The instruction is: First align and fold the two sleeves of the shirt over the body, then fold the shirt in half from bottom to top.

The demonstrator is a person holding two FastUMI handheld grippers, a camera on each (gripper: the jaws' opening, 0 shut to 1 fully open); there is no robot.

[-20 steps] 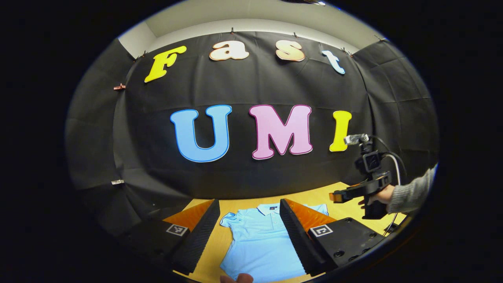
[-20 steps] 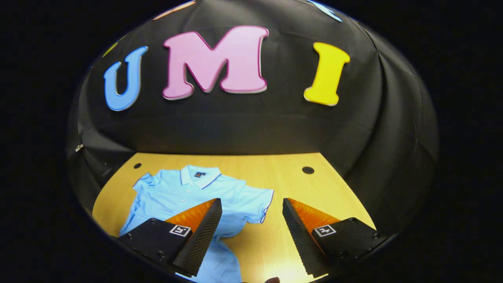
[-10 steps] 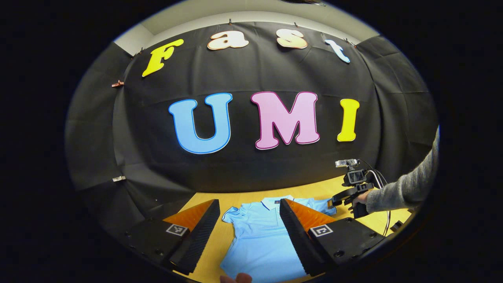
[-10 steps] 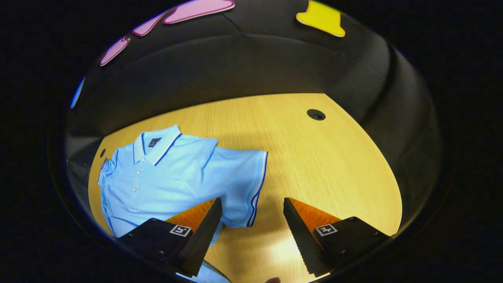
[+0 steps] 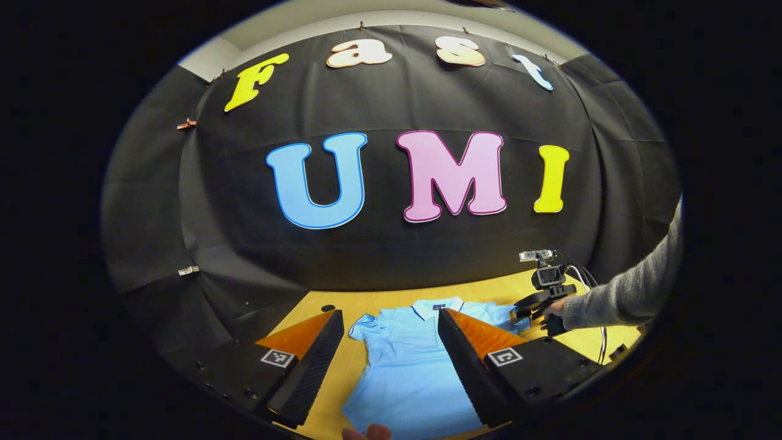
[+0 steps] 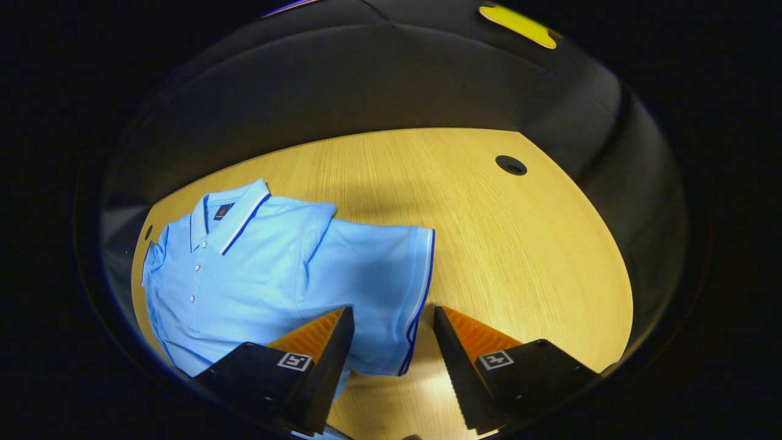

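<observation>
A: Is there any writing on the light blue short-sleeved polo shirt [image 6: 263, 269]?

B: Inside the white-edged collar [image 6: 229, 214] there is one small dark label [image 6: 223, 210], but it is too small to read. On each gripper finger block I see a square black-and-white marker; these are patterns, not words.

A: Where does the shirt lie?

B: Flat on the yellow wooden table [image 6: 519, 244], front up, collar toward the black cloth wall [image 5: 391, 256]. Above the cloth a pale wall shows. The table has round dark holes; I count two in the right gripper view, one [image 6: 511, 164] far from the shirt, one at the shirt's other shoulder.

A: And the sleeves?

B: Two, both spread out to the sides, not folded. The right sleeve [image 6: 391, 287] has a dark blue and white stripe at its hem.

A: The grippers?

B: Two. The right gripper [image 6: 391, 318] hangs low over the sleeve hem, fingers wide apart, one over the sleeve cloth and one over bare table, gripping nothing. In the left gripper view it [image 5: 519, 311] is at the shirt's far sleeve, held by a hand in a grey knit sleeve [image 5: 623, 293]. The left gripper [image 5: 391, 330] is also wide, empty, above the shirt body.
</observation>
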